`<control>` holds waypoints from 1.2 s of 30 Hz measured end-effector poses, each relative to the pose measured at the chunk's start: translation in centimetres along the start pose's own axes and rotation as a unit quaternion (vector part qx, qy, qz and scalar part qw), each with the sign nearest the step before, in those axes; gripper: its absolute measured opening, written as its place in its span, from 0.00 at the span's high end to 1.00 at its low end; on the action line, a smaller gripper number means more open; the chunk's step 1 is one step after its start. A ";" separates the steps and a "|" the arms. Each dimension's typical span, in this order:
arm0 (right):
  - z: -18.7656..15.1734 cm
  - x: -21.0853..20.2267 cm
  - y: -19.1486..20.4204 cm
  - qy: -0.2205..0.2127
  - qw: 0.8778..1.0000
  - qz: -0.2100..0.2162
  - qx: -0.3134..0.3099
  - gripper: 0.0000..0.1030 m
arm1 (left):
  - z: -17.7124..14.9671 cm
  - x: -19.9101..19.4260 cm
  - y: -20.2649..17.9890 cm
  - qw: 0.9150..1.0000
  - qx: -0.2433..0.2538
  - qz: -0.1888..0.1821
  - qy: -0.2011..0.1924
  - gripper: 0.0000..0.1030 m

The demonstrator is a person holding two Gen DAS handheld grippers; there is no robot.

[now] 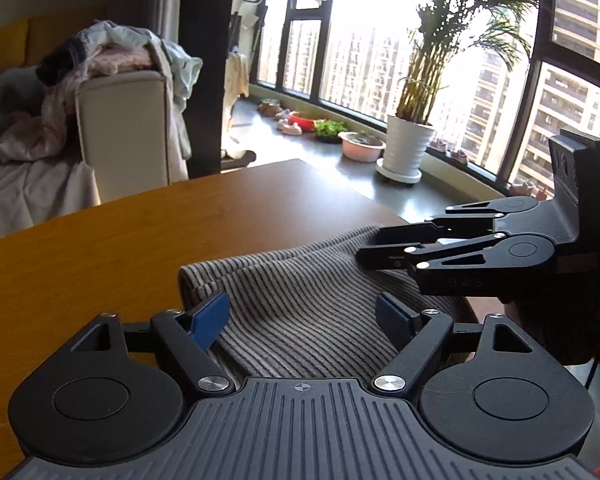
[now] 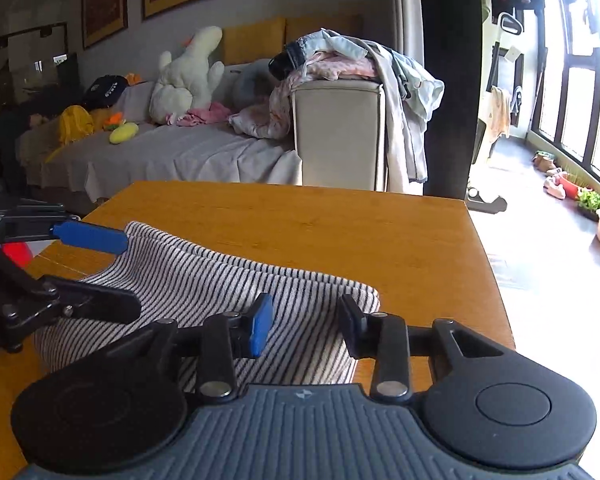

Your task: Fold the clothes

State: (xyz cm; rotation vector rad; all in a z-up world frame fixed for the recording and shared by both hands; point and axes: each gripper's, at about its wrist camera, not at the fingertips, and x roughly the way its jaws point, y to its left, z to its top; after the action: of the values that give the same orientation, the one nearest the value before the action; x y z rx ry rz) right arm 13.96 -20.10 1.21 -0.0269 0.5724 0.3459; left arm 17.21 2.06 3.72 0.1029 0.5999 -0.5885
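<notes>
A soft, ribbed grey-and-black striped garment (image 1: 300,300) lies folded in a rounded bundle on the smooth wooden table (image 1: 120,240). Behind, at 11 o'clock, crumpled clothes heap on a cream armchair (image 1: 124,120). The left gripper (image 1: 302,318) angles downward, blue pads apart above the cloth. The right gripper (image 2: 306,322) tilts down likewise, jaws apart, gripping nothing.
</notes>
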 end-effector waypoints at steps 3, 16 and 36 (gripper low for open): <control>-1.0 -3.3 -1.4 0.002 0.998 0.026 0.055 0.41 | 0.6 1.1 0.3 1.000 0.022 0.015 0.012 0.16; -6.3 -0.7 -2.8 0.121 0.921 0.175 0.327 0.33 | 0.6 5.9 6.1 0.991 -0.111 -0.027 0.062 0.04; 2.2 4.3 -4.2 0.025 0.993 -0.016 0.113 0.32 | -3.1 2.8 2.0 0.985 -0.119 -0.082 0.094 0.03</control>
State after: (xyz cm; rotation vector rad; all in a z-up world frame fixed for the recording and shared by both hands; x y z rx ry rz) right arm 19.90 -22.46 0.42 0.1731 0.6574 0.2476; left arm 18.62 3.15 -0.59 -0.1177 0.8636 -0.6663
